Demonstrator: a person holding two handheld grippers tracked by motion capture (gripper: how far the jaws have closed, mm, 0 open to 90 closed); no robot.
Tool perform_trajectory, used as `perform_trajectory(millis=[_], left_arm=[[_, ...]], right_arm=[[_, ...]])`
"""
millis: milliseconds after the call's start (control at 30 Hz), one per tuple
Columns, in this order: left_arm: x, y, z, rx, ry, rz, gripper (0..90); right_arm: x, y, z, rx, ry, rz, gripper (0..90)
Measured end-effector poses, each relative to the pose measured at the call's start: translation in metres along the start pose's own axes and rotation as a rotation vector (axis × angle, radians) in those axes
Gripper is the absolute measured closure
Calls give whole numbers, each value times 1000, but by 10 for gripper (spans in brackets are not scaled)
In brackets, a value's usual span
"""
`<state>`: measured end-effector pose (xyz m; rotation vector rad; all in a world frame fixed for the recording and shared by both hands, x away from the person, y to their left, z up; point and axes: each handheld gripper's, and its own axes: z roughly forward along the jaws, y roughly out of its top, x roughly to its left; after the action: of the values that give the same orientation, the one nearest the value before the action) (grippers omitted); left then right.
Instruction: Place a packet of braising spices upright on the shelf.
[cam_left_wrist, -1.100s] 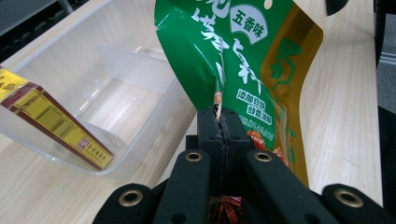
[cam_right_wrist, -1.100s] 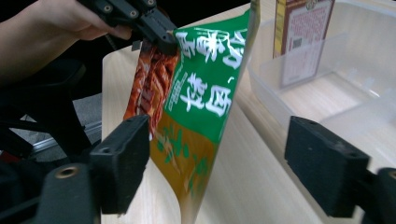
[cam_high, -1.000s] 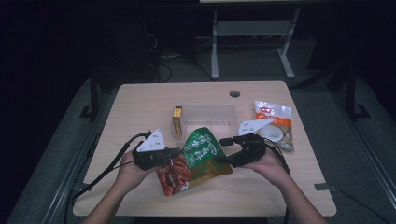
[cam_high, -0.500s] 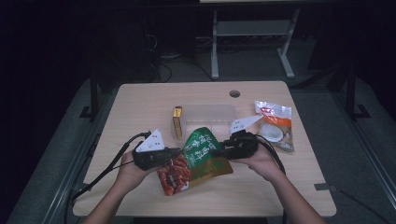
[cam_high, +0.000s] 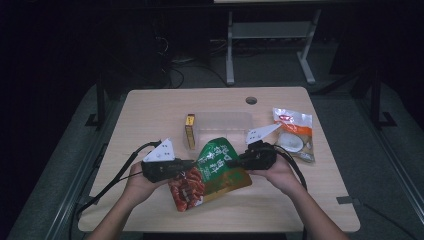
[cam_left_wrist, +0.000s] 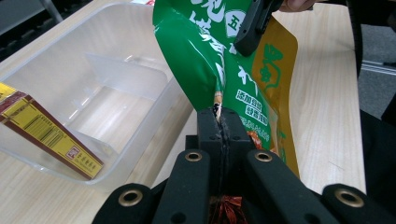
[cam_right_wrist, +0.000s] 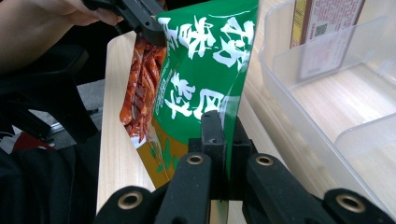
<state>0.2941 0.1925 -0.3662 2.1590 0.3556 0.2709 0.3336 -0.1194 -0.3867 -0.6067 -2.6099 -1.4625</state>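
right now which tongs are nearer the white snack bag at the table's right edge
Right. The right tongs sit just left of the white snack bag; the left tongs are farther left, across the green bag both clamp.

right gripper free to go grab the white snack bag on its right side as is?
Probably not yet: the right gripper is shut on the green pouch. The table looks bare between it and the white snack bag, so it must let go first.

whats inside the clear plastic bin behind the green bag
The clear bin holds one yellow and dark red box leaning at its left end. The green bag covers part of its near wall.
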Motion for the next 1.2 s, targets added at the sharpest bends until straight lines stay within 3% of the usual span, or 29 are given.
perform_trajectory(millis=[167,333,433,533,600,700,900,1000,1200], left_arm=[[0,-2,3,20,-21,6,870],[1,-1,4,10,-25,5,839],[3,-1,2,14,-24,-3,779],[8,-1,-6,-12,-20,-41,687],[13,-1,-13,-42,-51,-86,635],[15,-5,-17,-21,-8,-75,544],[13,-22,-18,5,47,-94,382],[10,-33,-17,2,36,-134,334],[4,-52,-15,58,43,-129,263]], right_arm=[[-2,-1,-4,-11,22,7,900],[-3,-1,-11,-40,25,7,900],[-2,0,-14,-58,25,-2,900],[-1,0,-16,-62,21,-12,900],[0,1,-18,-66,21,-14,900],[2,2,-23,-83,27,-16,900],[3,1,-33,-96,21,-28,900],[4,1,-38,-94,10,-37,900],[4,2,-46,-100,4,-47,900]])
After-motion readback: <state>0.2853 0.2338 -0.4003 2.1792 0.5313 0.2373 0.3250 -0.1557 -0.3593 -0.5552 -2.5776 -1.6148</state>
